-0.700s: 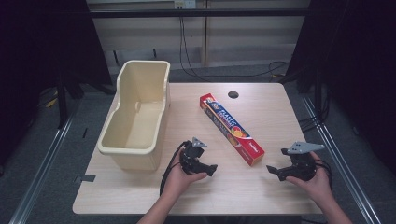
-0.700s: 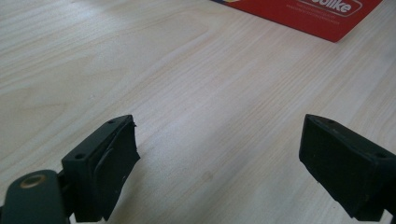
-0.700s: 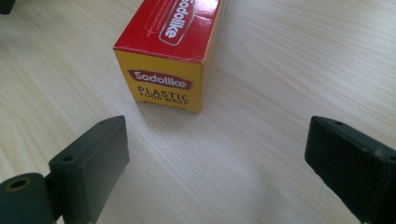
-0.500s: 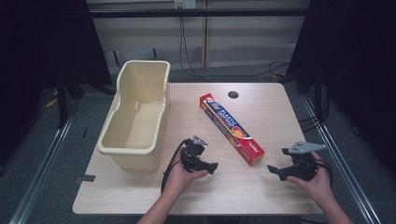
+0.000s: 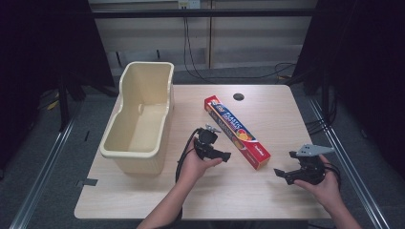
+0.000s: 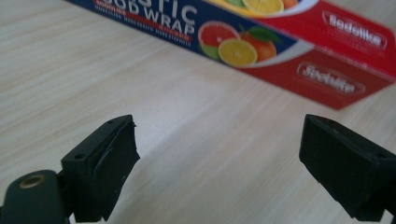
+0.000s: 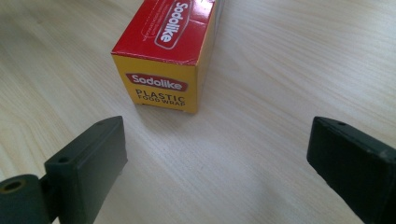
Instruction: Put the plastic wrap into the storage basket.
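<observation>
On table, "Sadolike" plastic food wrap box point(image 7: 163, 60)

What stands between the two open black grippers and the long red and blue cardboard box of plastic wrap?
Nothing visible does. Bare wooden table lies between the left gripper and the box of plastic wrap, and between the right gripper and the box's near end.

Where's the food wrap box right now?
In the high view the food wrap box lies flat mid-table, right of the cream tub, between both open grippers.
</observation>
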